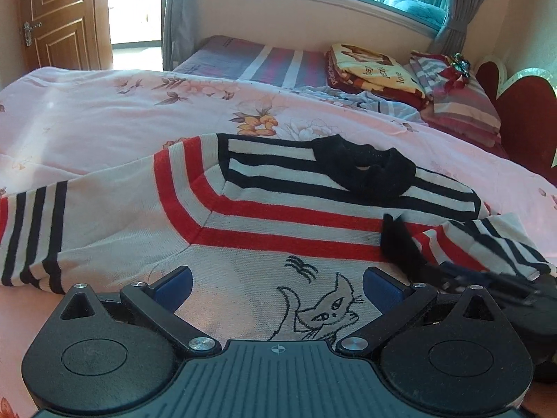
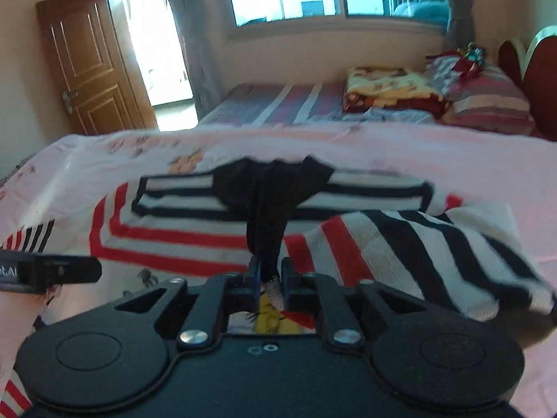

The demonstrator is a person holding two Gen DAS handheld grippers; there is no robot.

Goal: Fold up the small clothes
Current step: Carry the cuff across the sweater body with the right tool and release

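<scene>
The sweater lies flat on the bed, the right gripper pinches its black cuff, the left gripper hangs wide open above it, so lay that sleeve straight across and smooth.

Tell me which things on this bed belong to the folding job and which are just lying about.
Job:
- striped knit sweater with cat drawing
- its black cuff, pinched in the right gripper
- left gripper, open

Lying about:
- folded yellow and red blanket
- striped pillows
- pink floral quilt underneath
</scene>
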